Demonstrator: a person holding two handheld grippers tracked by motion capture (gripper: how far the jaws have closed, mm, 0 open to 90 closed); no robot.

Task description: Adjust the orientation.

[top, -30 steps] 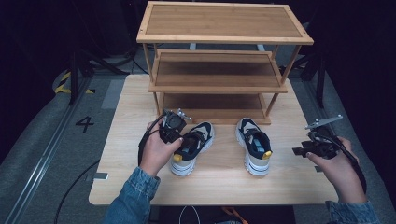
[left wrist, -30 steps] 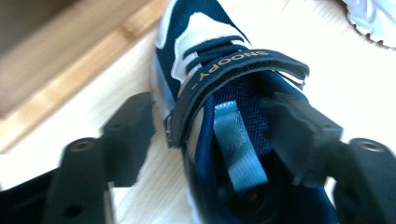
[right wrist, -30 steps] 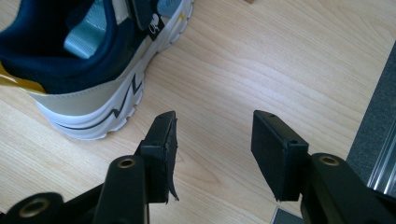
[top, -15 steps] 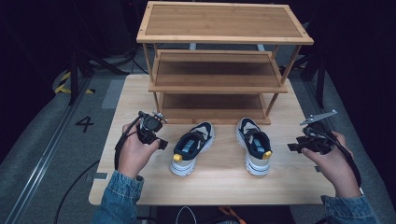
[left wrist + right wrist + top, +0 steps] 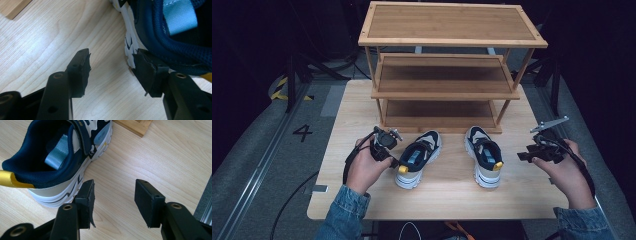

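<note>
Navy-and-white trainers (image 5: 419,158) rest on the pale wooden bench (image 5: 447,190); left gripper (image 5: 387,149), returned beside the left one, and right gripper (image 5: 539,150) gape, empty

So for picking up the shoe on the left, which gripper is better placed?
Left. The left gripper sits open right beside the left shoe, one jaw near its heel collar in the left gripper view. The right gripper is also open but beside the right shoe, which lies between.
</note>
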